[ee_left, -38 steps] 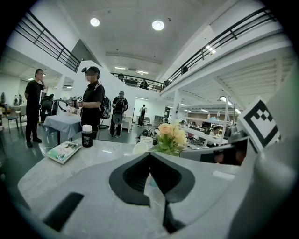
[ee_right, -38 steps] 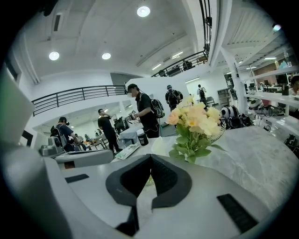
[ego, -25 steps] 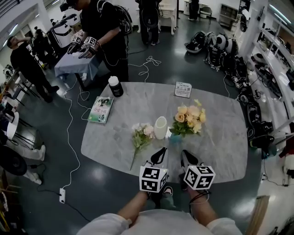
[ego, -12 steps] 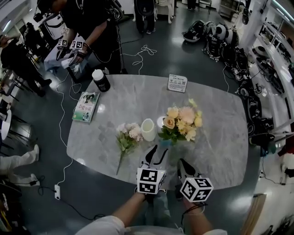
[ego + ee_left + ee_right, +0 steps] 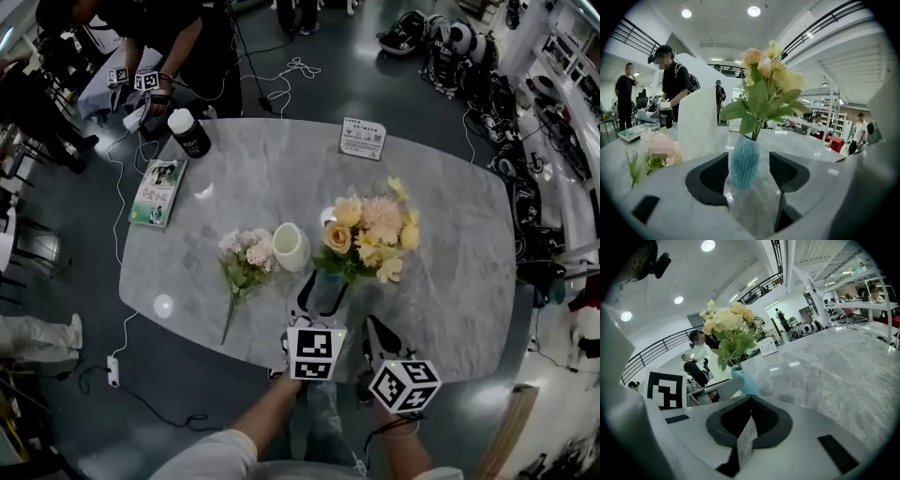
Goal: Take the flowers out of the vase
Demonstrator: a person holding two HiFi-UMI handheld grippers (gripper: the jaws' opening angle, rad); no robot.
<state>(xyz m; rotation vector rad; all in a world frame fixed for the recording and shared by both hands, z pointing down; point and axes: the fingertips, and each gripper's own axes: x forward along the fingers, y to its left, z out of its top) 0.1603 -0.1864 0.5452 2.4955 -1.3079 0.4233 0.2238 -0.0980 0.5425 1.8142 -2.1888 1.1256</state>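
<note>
Beneath the flowers (image 5: 370, 230), half-hidden from above, the vase (image 5: 744, 161) seems to stand untouched between the left gripper's (image 5: 323, 287) jaws, which have just been opening; right gripper (image 5: 377, 328) pressed together, empty.

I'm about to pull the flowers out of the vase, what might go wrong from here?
The left gripper, its fingers just opened, straddles the ribbed teal vase without touching; an off-centre squeeze may tip it under the top-heavy yellow and peach bouquet. The right gripper is shut and must open before taking the bouquet. The white cylindrical vase stands close beside and might get knocked.
</note>
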